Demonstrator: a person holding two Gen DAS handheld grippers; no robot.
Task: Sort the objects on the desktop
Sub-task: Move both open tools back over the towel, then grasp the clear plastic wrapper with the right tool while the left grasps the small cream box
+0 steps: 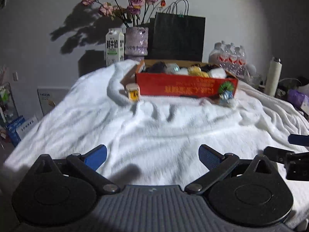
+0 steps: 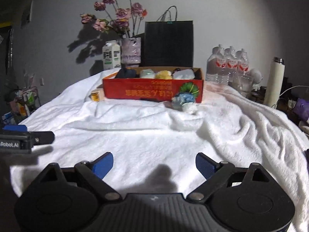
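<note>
Well ahead of both our claws the red cardboard box (image 2: 153,89) sits on the white blanket (image 2: 135,135), already holding a dark item, pale bundles and a yellow one. A small yellow-and-white block (image 1: 132,92) stands just beside its left end; a blue-and-white crumpled bundle (image 2: 183,101) touches its front right corner. Our left gripper (image 1: 152,155) and right gripper (image 2: 154,164) both gape wide, holding nothing. Behind the box stand a milk carton (image 1: 115,47), flower vase (image 1: 136,40), black paper bag (image 2: 169,43) and water bottles (image 2: 227,65).

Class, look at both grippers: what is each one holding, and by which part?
Nothing is held. The left gripper and right gripper are both open over the white blanket.
</note>
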